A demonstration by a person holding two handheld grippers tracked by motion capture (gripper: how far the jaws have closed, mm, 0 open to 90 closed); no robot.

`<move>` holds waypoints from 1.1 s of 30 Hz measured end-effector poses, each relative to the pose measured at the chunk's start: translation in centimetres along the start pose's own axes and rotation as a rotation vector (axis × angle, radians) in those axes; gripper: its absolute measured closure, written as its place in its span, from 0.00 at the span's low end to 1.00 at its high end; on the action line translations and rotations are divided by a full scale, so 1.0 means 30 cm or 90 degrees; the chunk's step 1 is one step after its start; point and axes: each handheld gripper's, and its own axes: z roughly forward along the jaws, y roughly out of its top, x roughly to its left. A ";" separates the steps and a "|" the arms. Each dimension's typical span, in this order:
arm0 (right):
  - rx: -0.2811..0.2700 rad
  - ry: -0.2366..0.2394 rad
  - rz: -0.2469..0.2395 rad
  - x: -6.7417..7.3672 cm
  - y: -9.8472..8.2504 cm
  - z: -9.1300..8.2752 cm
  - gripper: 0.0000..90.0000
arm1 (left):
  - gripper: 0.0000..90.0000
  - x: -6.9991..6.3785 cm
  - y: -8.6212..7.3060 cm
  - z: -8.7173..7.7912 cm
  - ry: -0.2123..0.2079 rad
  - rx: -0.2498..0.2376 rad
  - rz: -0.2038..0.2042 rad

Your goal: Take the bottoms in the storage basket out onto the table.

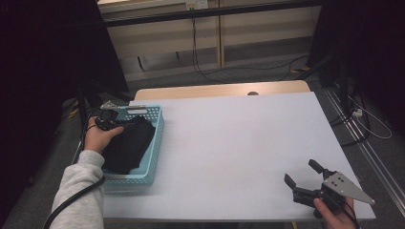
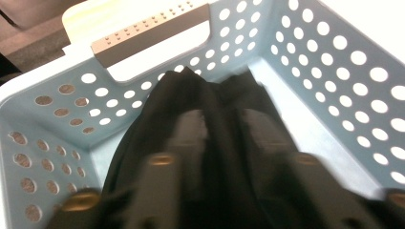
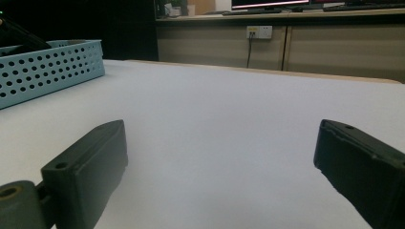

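Basket: a pale blue perforated plastic basket [image 1: 155,143] sits at the left edge of the white bench [image 1: 239,152].
Cloth: a black crumpled fabric garment [image 1: 129,143] lies inside the basket.
Left hand-held gripper [image 1: 125,123]: above the garment; its jaws stand partly apart over the folds, with cloth between them. Whether they pinch it I cannot tell.
Left gripper view: close-up of the basket's grey handle [image 2: 150,33], seen nowhere else so plainly.
Right hand-held gripper [image 1: 302,174]: at the near right corner, jaws wide apart, nothing between.
Right gripper view: bare bench top and the basket's outer wall [image 3: 47,69].
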 end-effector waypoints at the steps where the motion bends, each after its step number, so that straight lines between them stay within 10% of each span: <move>1: 0.001 0.001 -0.001 0.002 0.000 -0.001 0.04 | 0.41 -0.003 -0.002 0.006 0.004 0.005 -0.002; 5: 0.002 0.001 -0.005 0.008 0.002 -0.003 0.04 | 0.19 -0.007 -0.020 0.029 0.032 0.016 -0.021; 19: 0.001 0.016 -0.012 0.020 0.006 0.013 0.05 | 0.05 -0.038 -0.103 0.132 -0.010 0.118 -0.066; 24: 0.001 0.019 -0.010 0.019 0.006 0.011 0.05 | 0.19 -0.039 -0.108 0.121 -0.018 0.115 -0.106; 33: -0.002 0.017 -0.013 0.018 0.009 0.006 0.05 | 0.68 -0.059 -0.109 0.101 -0.108 0.128 -0.169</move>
